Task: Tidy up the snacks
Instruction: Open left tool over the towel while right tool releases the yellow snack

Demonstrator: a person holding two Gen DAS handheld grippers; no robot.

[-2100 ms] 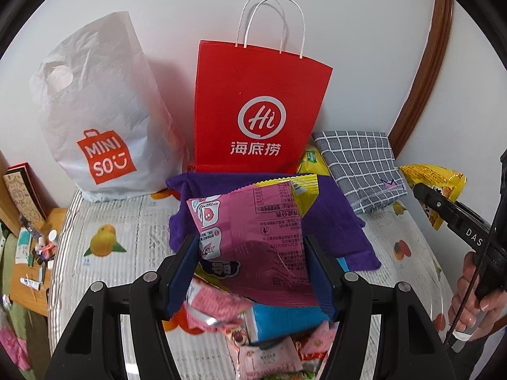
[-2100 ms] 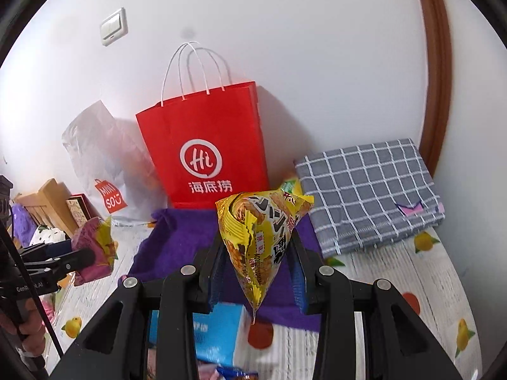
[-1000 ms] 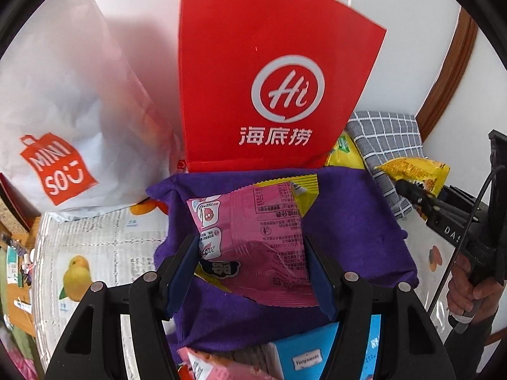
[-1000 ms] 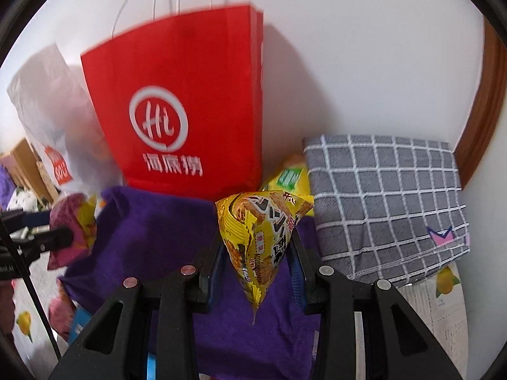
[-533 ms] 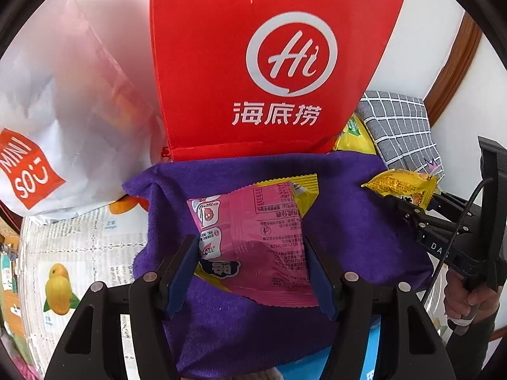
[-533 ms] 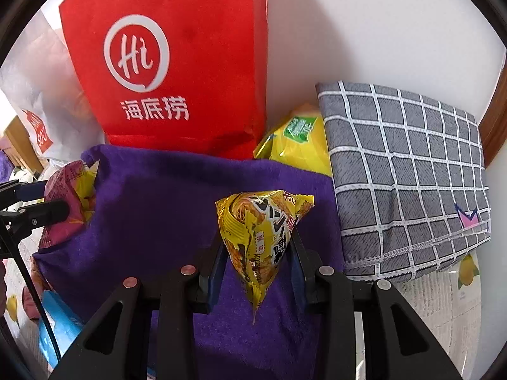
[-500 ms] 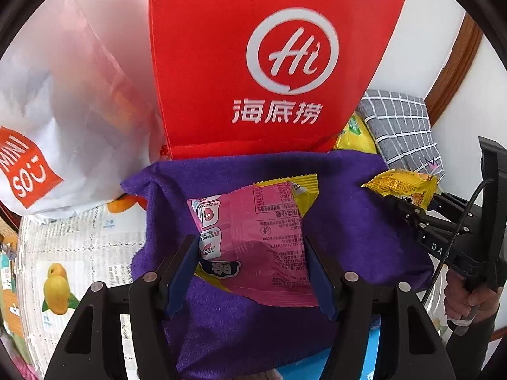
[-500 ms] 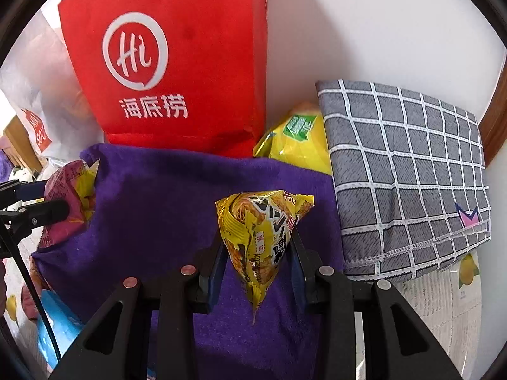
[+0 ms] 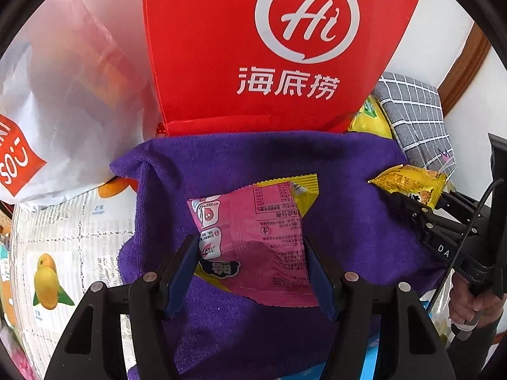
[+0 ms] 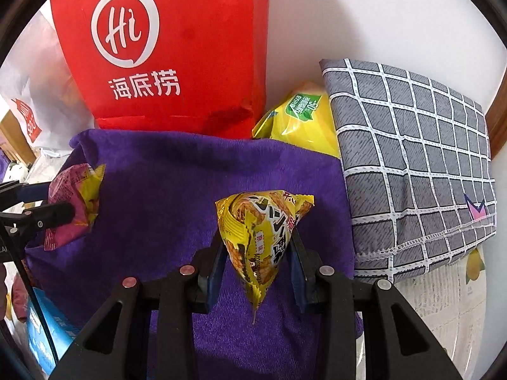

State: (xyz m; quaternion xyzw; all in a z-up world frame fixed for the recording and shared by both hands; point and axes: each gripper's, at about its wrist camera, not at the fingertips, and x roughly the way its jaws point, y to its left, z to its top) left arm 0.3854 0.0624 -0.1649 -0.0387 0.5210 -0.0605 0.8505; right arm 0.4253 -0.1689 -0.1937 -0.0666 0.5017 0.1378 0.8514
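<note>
My left gripper (image 9: 252,269) is shut on a pink and yellow snack packet (image 9: 253,237), held just above a purple towel (image 9: 348,221). In the right wrist view the same packet (image 10: 73,202) shows at the left edge in the left gripper (image 10: 54,209). My right gripper (image 10: 258,272) is shut on a yellow pointed snack packet (image 10: 259,231) above the towel (image 10: 158,205). The left wrist view has that yellow packet (image 9: 408,182) at the right, gripped by the right gripper (image 9: 408,202), with a hand (image 9: 469,304) on its handle.
A red paper bag (image 9: 269,47) stands against the wall behind the towel. Left of it is a white plastic bag (image 9: 63,95). A grey checked cushion (image 10: 412,164) lies at the right, with a yellow-green packet (image 10: 301,120) beside it. A blue box (image 10: 41,342) lies near the towel's front.
Both grippers have come down and closer to the purple towel with their packets still held. The red bag now fills more of each view.
</note>
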